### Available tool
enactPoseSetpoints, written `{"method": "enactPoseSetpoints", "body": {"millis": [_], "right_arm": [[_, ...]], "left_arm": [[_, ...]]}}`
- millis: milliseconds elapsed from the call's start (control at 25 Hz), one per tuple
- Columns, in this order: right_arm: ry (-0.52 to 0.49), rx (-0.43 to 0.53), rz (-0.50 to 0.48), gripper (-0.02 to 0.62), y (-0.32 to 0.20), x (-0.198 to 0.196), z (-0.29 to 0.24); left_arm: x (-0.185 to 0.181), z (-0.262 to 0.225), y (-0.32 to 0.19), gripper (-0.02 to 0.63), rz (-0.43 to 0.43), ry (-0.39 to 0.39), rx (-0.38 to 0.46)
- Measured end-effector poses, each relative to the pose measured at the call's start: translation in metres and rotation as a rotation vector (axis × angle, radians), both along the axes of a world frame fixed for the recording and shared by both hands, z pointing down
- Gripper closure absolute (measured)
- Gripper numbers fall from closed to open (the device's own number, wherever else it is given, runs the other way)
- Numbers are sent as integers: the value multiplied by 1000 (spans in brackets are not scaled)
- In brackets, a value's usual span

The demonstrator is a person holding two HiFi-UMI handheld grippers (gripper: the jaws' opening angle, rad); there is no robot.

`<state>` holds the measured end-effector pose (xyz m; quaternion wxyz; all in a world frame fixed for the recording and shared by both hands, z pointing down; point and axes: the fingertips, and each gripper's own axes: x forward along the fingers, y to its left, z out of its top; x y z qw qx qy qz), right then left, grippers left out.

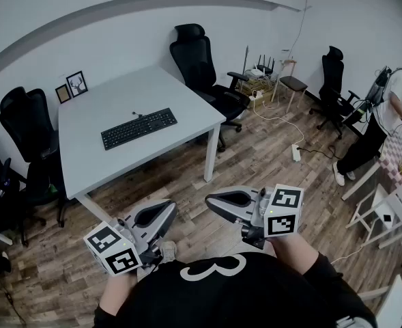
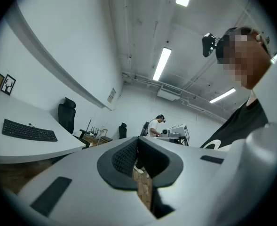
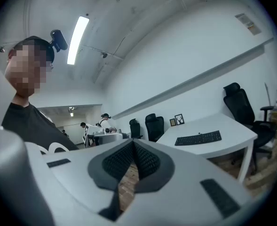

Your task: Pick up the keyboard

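A black keyboard (image 1: 138, 128) lies flat near the middle of the white table (image 1: 105, 162). It also shows small at the left of the left gripper view as the keyboard (image 2: 28, 130), and at the right of the right gripper view as the keyboard (image 3: 198, 138). My left gripper (image 1: 170, 210) and right gripper (image 1: 210, 200) are held close to my body over the floor, well short of the table, their tips turned toward each other. Both are shut with nothing between the jaws.
Black office chairs stand at the table's far side (image 1: 204, 63) and left side (image 1: 24, 125). Two small picture frames (image 1: 72, 86) stand at the table's back edge. A person (image 1: 385, 121) stands at the right by a patterned table. A power strip (image 1: 296, 153) and cables lie on the wood floor.
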<state>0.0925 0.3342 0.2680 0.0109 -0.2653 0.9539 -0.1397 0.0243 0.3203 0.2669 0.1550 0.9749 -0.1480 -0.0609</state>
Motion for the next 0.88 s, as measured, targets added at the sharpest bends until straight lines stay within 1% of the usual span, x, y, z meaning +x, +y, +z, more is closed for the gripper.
{"method": "enactPoseSetpoints", "body": {"millis": [240, 520, 880], "right_arm": [[-10, 3, 18, 589, -2, 5, 0], [-28, 7, 15, 588, 4, 13, 2], [-93, 36, 7, 588, 3, 27, -4]], "left_arm": [[5, -2, -2, 594, 9, -15, 5], [20, 0, 6, 592, 27, -34, -2], [32, -2, 7, 593, 26, -69, 12]]}}
